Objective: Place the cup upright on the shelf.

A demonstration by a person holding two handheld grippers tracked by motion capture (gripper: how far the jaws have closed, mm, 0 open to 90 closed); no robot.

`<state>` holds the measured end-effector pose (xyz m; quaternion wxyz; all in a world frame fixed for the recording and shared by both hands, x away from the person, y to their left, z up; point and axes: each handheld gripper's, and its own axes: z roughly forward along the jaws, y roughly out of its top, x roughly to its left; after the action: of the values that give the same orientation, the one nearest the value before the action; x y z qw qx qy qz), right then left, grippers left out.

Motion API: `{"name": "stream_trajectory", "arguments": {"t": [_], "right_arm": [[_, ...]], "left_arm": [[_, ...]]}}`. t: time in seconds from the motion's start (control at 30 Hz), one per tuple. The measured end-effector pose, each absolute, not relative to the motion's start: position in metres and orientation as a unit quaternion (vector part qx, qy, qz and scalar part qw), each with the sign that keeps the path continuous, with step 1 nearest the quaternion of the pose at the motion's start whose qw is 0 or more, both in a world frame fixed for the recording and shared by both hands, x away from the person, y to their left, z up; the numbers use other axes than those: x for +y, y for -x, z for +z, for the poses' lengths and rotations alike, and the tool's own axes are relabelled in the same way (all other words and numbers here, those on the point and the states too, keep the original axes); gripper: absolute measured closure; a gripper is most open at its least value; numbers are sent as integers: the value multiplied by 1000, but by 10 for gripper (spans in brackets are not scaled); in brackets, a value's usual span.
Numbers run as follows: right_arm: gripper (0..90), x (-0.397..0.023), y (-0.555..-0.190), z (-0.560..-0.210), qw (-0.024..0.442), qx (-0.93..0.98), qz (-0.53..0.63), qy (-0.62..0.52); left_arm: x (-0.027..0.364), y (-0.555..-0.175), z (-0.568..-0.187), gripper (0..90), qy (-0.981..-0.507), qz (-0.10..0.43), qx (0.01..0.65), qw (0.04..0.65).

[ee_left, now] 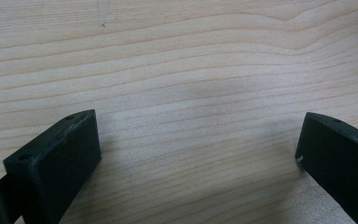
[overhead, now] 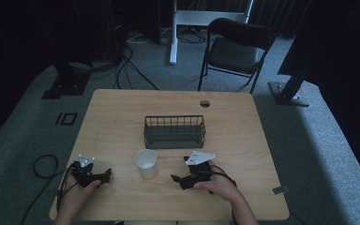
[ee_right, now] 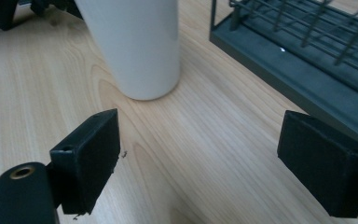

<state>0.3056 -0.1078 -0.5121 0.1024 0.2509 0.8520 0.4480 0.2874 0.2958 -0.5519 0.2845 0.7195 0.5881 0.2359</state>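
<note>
Upright white cup (overhead: 146, 162) just before dark wire basket (overhead: 174, 131)

No text, label, brand, number or sign can be read anywhere in these views.
</note>
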Motion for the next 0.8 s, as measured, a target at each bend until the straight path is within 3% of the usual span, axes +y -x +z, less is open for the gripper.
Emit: {"name": "stream_trajectory", "arguments": {"t": [0.8], "right_arm": [[129, -61, -309, -506, 90, 856, 464, -210]], "left_arm": [[296, -287, -552, 3, -719, 236, 588, 285]]}}
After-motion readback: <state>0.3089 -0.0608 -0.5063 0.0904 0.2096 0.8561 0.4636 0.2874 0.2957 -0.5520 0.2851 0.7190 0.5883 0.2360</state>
